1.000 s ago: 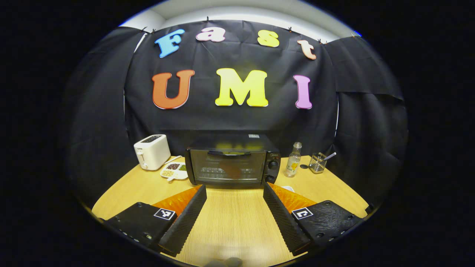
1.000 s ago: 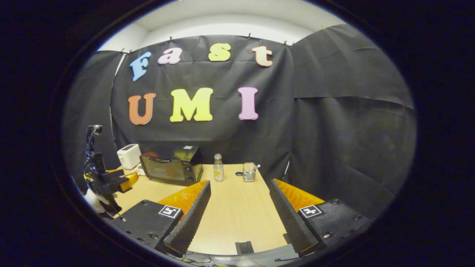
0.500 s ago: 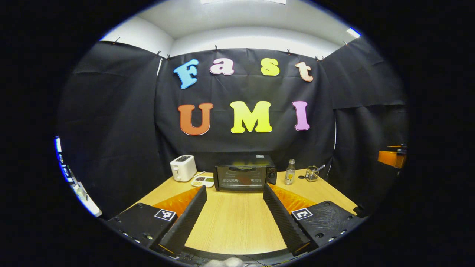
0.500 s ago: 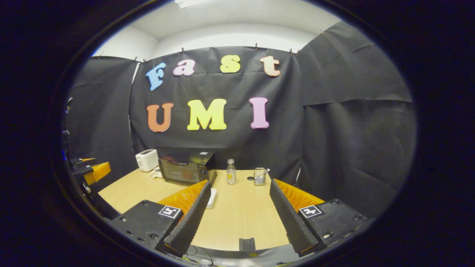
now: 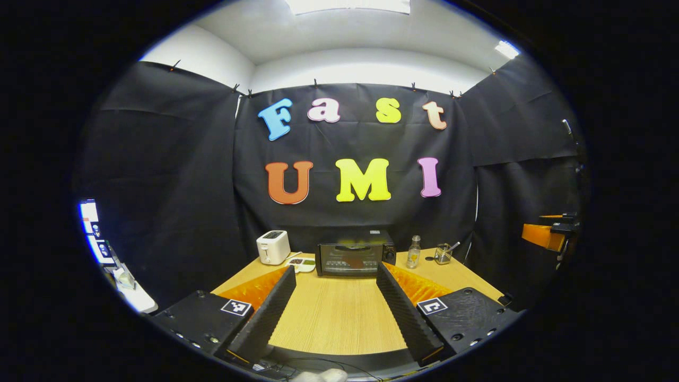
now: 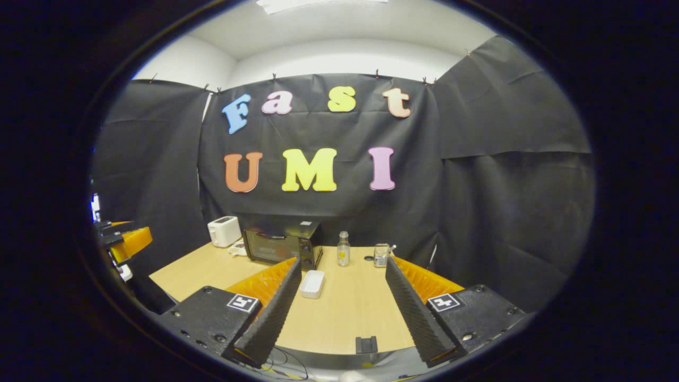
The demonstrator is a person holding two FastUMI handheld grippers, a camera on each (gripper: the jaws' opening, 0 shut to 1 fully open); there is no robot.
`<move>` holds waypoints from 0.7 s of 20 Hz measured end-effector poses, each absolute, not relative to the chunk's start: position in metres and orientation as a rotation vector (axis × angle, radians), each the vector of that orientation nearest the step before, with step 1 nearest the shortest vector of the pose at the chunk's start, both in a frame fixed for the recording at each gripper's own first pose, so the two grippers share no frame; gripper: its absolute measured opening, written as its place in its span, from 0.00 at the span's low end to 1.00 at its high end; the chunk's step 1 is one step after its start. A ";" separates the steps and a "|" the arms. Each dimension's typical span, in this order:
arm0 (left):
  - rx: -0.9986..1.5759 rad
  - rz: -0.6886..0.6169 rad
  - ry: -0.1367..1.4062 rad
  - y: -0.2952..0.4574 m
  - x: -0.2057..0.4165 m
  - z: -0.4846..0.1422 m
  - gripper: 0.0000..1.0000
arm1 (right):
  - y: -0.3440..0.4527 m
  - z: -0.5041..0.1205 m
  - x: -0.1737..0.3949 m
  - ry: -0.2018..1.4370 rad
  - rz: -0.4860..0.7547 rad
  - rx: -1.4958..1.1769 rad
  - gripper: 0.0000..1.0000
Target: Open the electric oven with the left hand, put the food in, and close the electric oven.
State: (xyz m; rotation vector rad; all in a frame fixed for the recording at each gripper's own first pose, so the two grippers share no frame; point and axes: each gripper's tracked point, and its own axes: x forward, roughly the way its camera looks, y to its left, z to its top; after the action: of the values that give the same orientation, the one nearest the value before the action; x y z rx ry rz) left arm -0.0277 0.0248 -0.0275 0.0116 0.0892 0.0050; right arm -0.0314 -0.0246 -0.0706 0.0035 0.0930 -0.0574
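Counting along table (image 5: 334, 318) far edge: one oven (image 5: 354, 259), one toaster (image 5: 272, 247), one bottle (image 5: 413, 252); both grippers (image 5: 335, 305) (image 6: 339, 313) had fingers apart, empty.

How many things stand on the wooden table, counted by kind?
Electric oven: 1
Toaster: 1
Divided snack dish: 1
Glass bottle: 1
Glass jar with a spoon: 1
White rectangular tray: 1
Total: 6
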 end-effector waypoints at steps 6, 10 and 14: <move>0.004 -0.018 0.059 0.038 -0.033 -0.013 0.97 | -0.001 -0.058 -0.036 0.073 -0.046 0.014 1.00; -0.014 -0.021 0.037 0.049 -0.040 -0.004 0.98 | 0.015 -0.050 -0.039 0.054 -0.045 0.013 1.00; -0.016 -0.017 0.044 0.054 -0.047 -0.004 0.89 | 0.028 -0.054 -0.041 0.084 -0.022 0.012 1.00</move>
State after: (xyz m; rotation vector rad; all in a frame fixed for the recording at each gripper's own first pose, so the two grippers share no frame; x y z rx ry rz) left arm -0.0469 0.0542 -0.0038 -0.0156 0.0443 -0.0165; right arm -0.0413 0.0282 -0.0543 0.0118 0.0836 -0.0218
